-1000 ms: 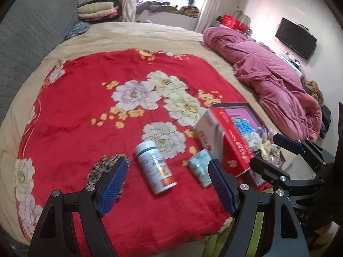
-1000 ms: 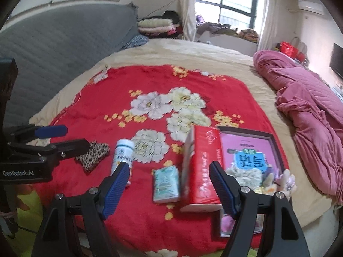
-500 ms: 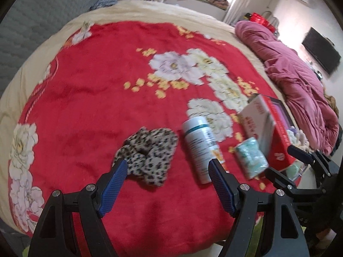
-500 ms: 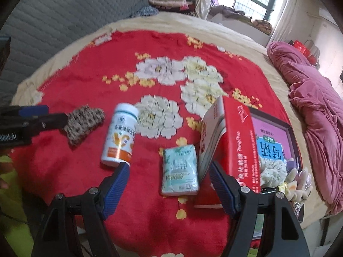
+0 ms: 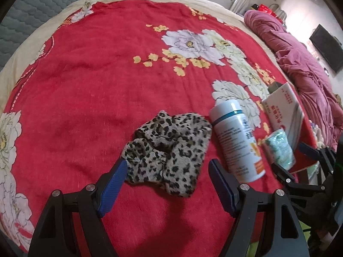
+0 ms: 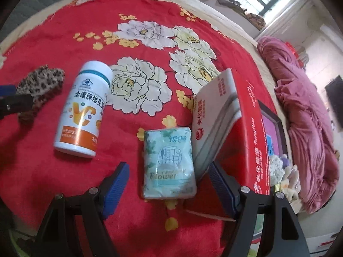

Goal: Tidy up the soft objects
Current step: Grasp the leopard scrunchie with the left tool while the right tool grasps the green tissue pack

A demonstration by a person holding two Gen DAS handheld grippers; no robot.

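left claw (image 5: 167, 177) open, jaws straddling near edge of leopard cloth (image 5: 169, 150) on red blanket (image 5: 96, 75); nothing gripped. right claw (image 6: 169, 182) open around tissue pack (image 6: 169, 162), pads clear of it. both have dropped closer since a second ago, so two grasps look imminent. bottle (image 5: 235, 141) just right of cloth; box (image 6: 227, 120) touching pack's right side, tight there. wide bare blanket beyond.

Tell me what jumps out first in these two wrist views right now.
The red floral blanket fills both views. On it, the leopard-print cloth lies between the open left gripper fingers, and the tissue pack lies between the open right gripper fingers. A white vitamin bottle lies on its side between the two.
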